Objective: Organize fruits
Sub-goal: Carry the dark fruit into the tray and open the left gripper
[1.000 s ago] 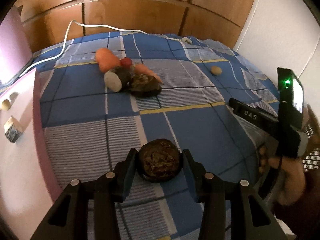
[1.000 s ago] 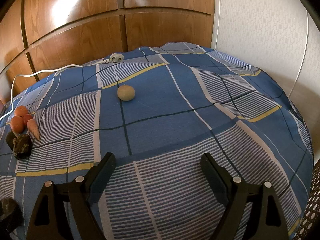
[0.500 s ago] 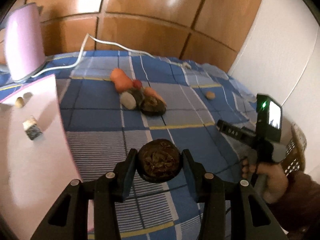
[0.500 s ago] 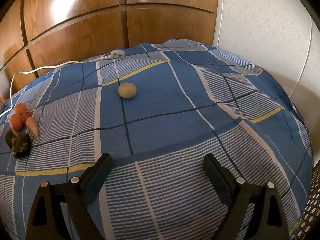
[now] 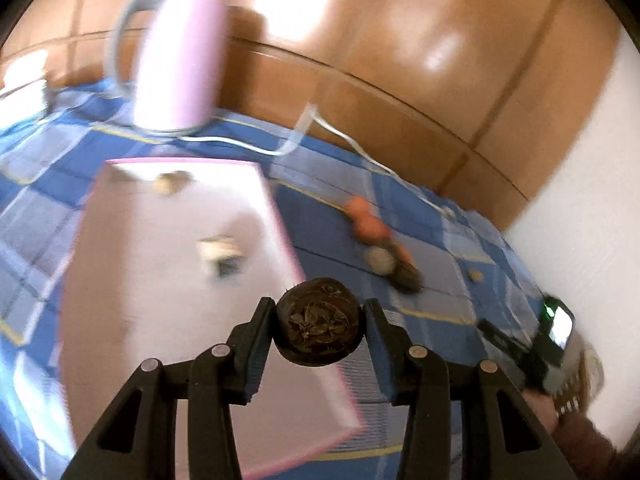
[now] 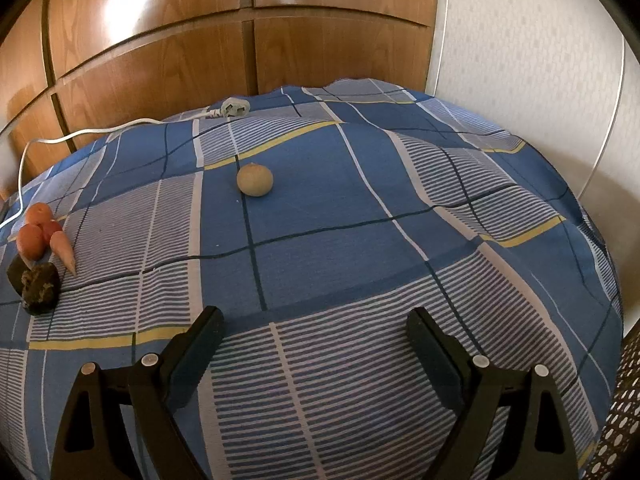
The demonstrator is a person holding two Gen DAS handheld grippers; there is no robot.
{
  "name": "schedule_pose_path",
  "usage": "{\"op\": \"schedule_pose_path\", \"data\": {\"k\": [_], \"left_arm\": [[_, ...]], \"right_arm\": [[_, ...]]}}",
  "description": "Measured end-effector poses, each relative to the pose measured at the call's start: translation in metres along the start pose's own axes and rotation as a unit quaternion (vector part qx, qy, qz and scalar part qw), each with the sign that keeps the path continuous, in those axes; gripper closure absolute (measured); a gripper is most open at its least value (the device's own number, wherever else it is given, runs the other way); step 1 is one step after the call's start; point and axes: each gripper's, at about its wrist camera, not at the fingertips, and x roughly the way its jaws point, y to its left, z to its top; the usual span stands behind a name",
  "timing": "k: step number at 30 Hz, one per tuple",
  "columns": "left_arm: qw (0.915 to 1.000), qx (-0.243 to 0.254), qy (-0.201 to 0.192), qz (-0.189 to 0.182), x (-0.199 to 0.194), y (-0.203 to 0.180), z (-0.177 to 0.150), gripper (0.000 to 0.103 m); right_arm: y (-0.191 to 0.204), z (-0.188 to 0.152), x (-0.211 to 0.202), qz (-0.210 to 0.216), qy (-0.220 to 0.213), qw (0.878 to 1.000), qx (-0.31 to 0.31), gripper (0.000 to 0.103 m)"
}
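Note:
My left gripper [image 5: 319, 312] is shut on a dark round fruit [image 5: 316, 334] with a dry brown face, held above the right edge of a pink board [image 5: 160, 300]. That view is blurred. A small pale cube [image 5: 222, 254] and a tan piece [image 5: 168, 184] lie on the board. My right gripper [image 6: 315, 316] stands open over the blue checked bedspread [image 6: 400, 280] with nothing between its fingers. A tan round fruit [image 6: 255, 179] lies alone ahead of it. At the left sits a pile: orange fruits [image 6: 31, 240], a carrot [image 6: 64, 250] and dark lumps [image 6: 38, 288].
A pink jug [image 5: 180, 60] stands behind the board, with a white cord [image 6: 100, 130] and plug [image 6: 234, 108] along the wooden panels. A woven basket [image 6: 624, 400] is at the right edge. A white wall borders the bed on the right.
The left gripper has swung left and risen with the dark fruit, from over the bedspread to over the pink board; the jug came into view. The right gripper's jaws widened slightly and it stayed put.

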Motion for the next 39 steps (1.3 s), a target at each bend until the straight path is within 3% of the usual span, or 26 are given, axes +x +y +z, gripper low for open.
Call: {"op": "schedule_pose_path", "data": {"k": [7, 19, 28, 39], "left_arm": [[0.9960, -0.055, -0.013, 0.070, -0.006, 0.057, 0.012, 0.058], [0.9892, -0.040, -0.003, 0.141, 0.029, 0.095, 0.057, 0.058], [0.9808, -0.034, 0.013, 0.192, 0.059, 0.105, 0.065, 0.057], [0.9728, -0.069, -0.041, 0.217, 0.024, 0.095, 0.051, 0.035]], "right_arm": [[0.000, 0.000, 0.000, 0.000, 0.001, 1.000, -0.001, 0.009], [0.000, 0.001, 0.000, -0.002, 0.001, 1.000, -0.005, 0.009], [0.000, 0.001, 0.000, -0.002, 0.001, 1.000, -0.005, 0.009], [0.001, 0.001, 0.000, -0.002, 0.001, 1.000, -0.005, 0.009]]}}
